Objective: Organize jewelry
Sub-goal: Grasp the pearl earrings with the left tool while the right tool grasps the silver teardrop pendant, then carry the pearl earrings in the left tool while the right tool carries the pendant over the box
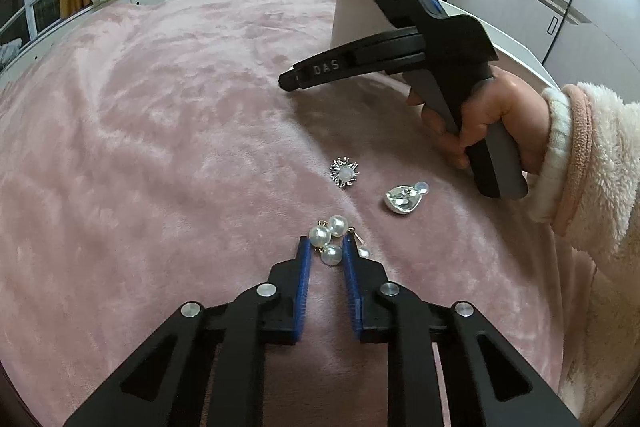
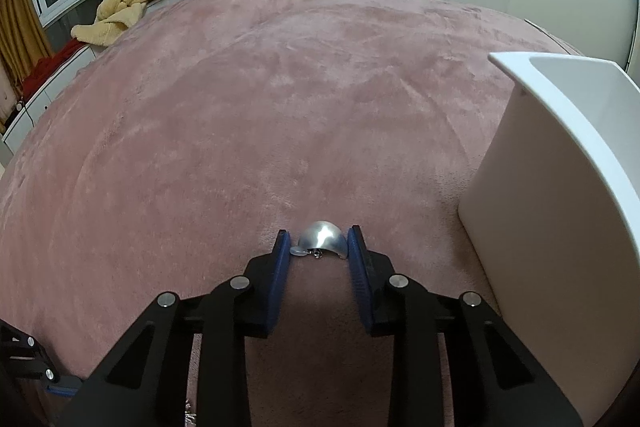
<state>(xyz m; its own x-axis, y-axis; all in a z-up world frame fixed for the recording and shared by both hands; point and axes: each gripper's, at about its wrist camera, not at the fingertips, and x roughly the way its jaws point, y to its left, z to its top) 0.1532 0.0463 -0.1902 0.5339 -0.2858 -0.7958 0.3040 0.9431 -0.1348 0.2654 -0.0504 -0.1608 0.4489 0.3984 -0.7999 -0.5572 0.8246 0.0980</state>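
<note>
Right claw (image 2: 318,241) grips one silver earring (image 2: 325,234); maybe four pearls (image 1: 331,235).

We note a pink plush bed cover (image 1: 160,131) as the carrying surface. On it lie a pearl cluster earring (image 1: 333,239), a silver starburst earring (image 1: 344,172), and a silver teardrop earring (image 1: 402,201) (close together, apart). A white open box (image 2: 532,195) stands on it, well behind them.

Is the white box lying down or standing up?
Standing up. The white box stands on the pink blanket, its open top facing upward. What is inside cannot be seen.
</note>
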